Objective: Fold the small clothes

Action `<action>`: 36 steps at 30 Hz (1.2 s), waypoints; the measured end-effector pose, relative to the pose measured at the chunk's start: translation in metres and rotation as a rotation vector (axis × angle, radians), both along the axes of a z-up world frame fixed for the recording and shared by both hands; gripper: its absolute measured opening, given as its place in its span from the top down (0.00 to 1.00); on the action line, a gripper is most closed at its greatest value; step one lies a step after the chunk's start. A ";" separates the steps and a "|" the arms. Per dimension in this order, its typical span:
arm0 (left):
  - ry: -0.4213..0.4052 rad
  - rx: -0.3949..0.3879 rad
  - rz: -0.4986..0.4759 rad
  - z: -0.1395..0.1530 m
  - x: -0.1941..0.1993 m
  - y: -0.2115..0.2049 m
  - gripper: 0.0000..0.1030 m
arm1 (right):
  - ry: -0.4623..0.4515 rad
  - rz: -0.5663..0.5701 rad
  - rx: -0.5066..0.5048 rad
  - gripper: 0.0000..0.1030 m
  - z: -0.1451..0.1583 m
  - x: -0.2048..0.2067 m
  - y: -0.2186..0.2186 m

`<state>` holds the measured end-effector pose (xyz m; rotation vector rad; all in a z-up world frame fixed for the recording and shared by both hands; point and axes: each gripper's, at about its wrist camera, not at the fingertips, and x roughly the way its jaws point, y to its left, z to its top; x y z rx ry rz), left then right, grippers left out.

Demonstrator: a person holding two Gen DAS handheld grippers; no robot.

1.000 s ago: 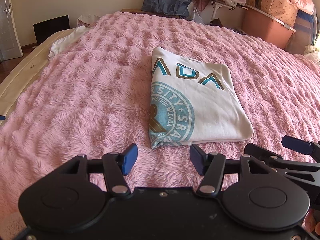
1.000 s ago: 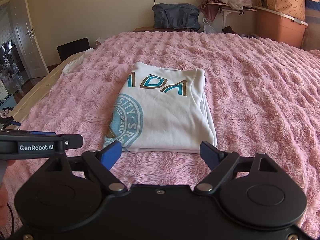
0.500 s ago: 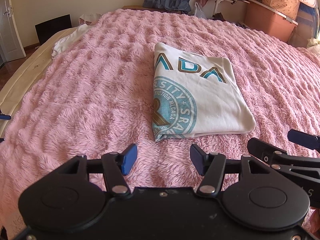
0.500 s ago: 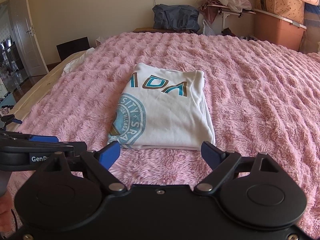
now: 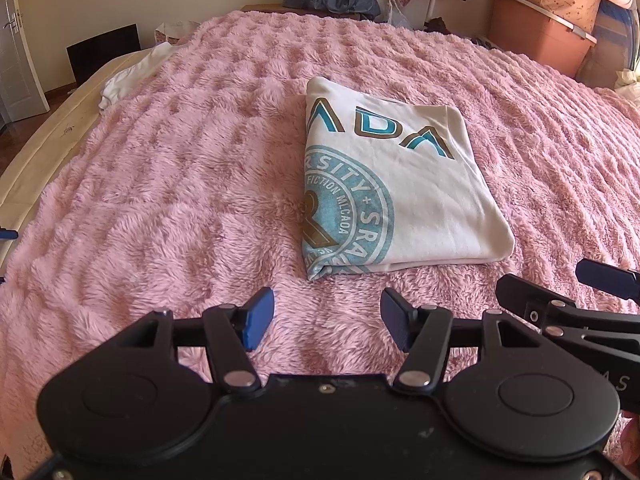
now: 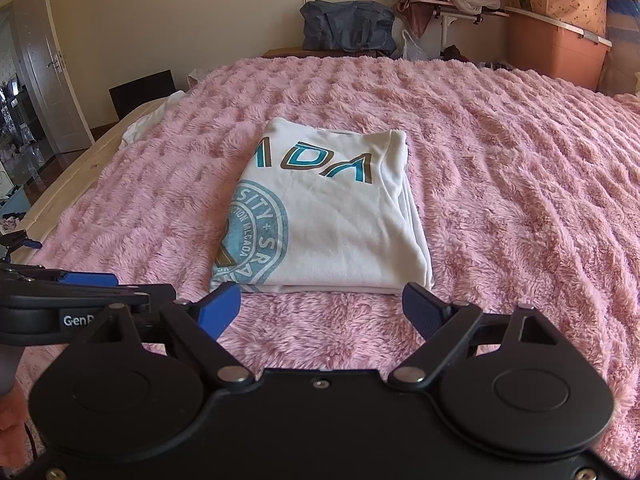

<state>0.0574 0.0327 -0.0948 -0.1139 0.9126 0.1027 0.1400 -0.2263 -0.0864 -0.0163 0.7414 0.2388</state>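
Note:
A white T-shirt (image 5: 408, 188) with teal and brown lettering and a round teal print lies folded into a neat rectangle on the pink fluffy blanket (image 5: 180, 184). In the right wrist view the same T-shirt (image 6: 332, 220) sits just beyond my right gripper (image 6: 322, 310), whose blue pads stand wide apart with nothing between them. My left gripper (image 5: 328, 318) hangs open over bare blanket, short of the shirt's near left corner. Each gripper shows at the edge of the other's view, side by side.
A second white garment (image 5: 132, 76) lies crumpled at the blanket's far left edge. Beyond the bed are a dark blue bag (image 6: 348, 26), a terracotta storage box (image 6: 556, 48) and piled bedding. A door (image 6: 44, 80) stands at the left.
The left wrist view has tipped down slightly, so the shirt sits a little higher in it. The grippers keep their places and openings.

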 end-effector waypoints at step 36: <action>0.020 0.031 -0.013 -0.002 0.004 -0.006 0.39 | 0.015 0.009 0.000 0.13 -0.002 0.003 -0.001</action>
